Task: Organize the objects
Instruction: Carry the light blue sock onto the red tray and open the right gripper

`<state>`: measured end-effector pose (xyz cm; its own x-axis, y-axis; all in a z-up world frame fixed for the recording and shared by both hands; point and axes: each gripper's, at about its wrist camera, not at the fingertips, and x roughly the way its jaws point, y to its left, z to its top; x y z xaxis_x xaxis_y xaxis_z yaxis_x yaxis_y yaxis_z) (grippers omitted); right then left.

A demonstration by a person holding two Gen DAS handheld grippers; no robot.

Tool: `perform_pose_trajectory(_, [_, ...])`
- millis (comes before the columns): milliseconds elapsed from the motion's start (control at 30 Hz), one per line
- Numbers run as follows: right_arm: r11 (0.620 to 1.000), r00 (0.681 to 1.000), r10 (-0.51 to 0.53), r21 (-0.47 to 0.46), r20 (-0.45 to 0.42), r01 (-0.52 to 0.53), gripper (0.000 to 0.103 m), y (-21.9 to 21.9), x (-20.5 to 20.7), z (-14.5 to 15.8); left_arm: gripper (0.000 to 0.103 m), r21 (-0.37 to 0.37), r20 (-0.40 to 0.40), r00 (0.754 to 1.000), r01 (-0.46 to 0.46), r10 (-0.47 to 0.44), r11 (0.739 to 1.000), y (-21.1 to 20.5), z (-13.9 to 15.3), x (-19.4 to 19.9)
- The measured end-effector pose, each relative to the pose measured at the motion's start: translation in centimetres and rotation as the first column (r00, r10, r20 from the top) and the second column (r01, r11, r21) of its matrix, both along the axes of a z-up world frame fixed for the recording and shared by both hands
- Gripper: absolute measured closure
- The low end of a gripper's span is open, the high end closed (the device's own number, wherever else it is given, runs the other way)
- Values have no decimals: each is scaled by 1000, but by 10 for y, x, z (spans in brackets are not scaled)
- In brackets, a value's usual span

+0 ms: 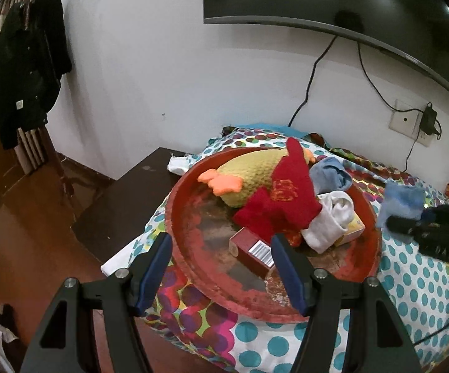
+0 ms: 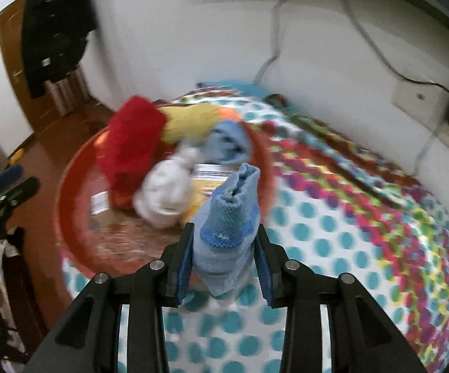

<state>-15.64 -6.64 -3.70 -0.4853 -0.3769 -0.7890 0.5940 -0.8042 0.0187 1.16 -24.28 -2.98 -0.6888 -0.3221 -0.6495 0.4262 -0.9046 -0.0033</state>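
Motion blurs the red tray (image 2: 69,186); socks hide the yellow box (image 1: 353,228).

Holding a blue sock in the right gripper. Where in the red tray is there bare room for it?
Bare tray floor lies left of the red box, below the plush chicken. The far right is crowded: red sock, white sock, another blue sock and a yellow box.

Red tray (image 1: 190,267) (socks (image 1: 330,220), boxes (image 1: 252,251)) on bedspread (image 1: 410,279)
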Motion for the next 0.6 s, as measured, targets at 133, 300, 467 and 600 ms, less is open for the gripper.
perform_pose_trajectory(133, [997, 994, 79, 5, 70, -80, 69, -31, 7, -8, 35, 10, 6, 1000, -5, 5, 1000, -6, -1, 1])
perform_pose_trajectory(300, [989, 982, 139, 20, 130, -143, 69, -60, 13, -22, 35, 2, 19, 1000, -22, 22, 1000, -8, -4, -1])
perform_pose_trajectory(467, [987, 983, 129, 81, 134, -141, 68, -84, 14, -38, 35, 11, 37, 999, -4, 3, 1000, -5, -7, -3])
perform_pose_trajectory(600, [984, 989, 106, 129, 104, -119, 66, -91, 20, -44, 35, 31, 48, 999, 17, -18, 999, -3, -10, -5])
